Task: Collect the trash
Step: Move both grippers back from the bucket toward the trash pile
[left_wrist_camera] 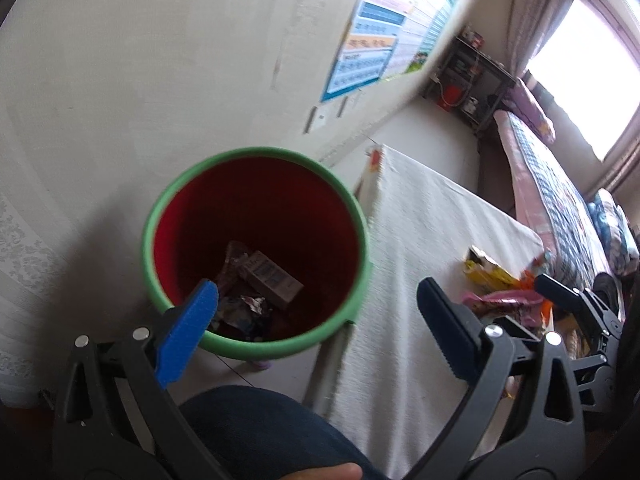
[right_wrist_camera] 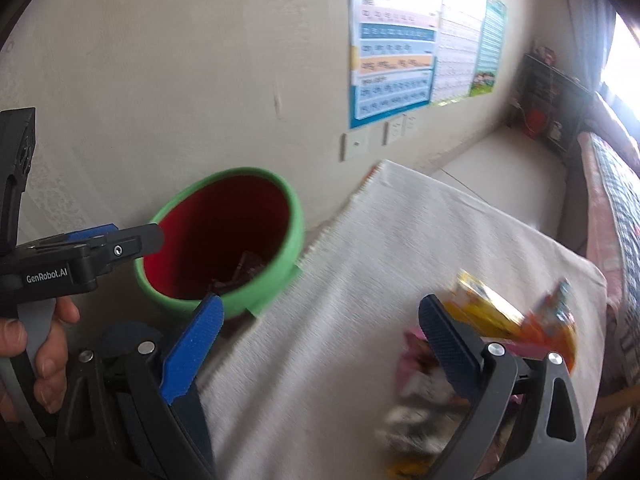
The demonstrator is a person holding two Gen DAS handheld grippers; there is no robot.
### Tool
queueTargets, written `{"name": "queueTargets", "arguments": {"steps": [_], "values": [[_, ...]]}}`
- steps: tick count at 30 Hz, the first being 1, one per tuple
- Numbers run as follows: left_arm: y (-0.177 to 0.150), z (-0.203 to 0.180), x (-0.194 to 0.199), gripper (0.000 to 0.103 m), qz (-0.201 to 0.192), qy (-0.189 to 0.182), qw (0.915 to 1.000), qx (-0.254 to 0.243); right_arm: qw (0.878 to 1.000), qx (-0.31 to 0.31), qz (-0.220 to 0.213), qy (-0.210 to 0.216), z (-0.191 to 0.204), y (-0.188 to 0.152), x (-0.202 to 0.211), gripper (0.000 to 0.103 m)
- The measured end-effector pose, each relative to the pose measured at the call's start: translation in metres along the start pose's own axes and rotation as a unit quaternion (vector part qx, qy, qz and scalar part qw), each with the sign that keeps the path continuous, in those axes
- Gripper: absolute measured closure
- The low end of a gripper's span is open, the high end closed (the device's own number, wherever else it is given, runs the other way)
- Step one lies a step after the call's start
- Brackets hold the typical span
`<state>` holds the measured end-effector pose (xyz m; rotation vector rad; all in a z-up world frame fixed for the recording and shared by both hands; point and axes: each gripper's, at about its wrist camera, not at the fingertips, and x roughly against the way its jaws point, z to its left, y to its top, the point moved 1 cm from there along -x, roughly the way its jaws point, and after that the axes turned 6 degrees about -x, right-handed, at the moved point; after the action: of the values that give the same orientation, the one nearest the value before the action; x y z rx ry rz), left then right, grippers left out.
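Observation:
A red bin with a green rim (left_wrist_camera: 256, 248) stands by the wall left of the table; it holds a small carton (left_wrist_camera: 272, 276) and crumpled wrappers (left_wrist_camera: 244, 308). My left gripper (left_wrist_camera: 318, 300) is open and empty, held just above the bin's near rim. The bin also shows in the right wrist view (right_wrist_camera: 224, 240), with the left gripper (right_wrist_camera: 120, 244) beside it. My right gripper (right_wrist_camera: 320, 320) is open and empty over the white tablecloth (right_wrist_camera: 360, 280). A blurred pile of colourful wrappers (right_wrist_camera: 500, 320) lies by its right finger, and it also shows in the left wrist view (left_wrist_camera: 504, 288).
A wall with posters (right_wrist_camera: 400, 52) and sockets runs behind the bin. A bed with a patterned cover (left_wrist_camera: 560, 184) lies right of the table. A dark shelf (left_wrist_camera: 468, 80) stands in the far corner. My knee in jeans (left_wrist_camera: 260, 432) is below.

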<state>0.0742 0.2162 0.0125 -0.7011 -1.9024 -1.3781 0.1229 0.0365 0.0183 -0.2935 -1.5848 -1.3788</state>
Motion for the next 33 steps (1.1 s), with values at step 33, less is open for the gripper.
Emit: {"name": "queueTargets", "arguments": {"steps": [33], "values": [[-0.095,-0.193,-0.042,0.006,0.11,-0.115,0.975,-0.155,0.983,-0.148,0.042,-0.105,-0.175,-0.134,0.084,0.008]]}}
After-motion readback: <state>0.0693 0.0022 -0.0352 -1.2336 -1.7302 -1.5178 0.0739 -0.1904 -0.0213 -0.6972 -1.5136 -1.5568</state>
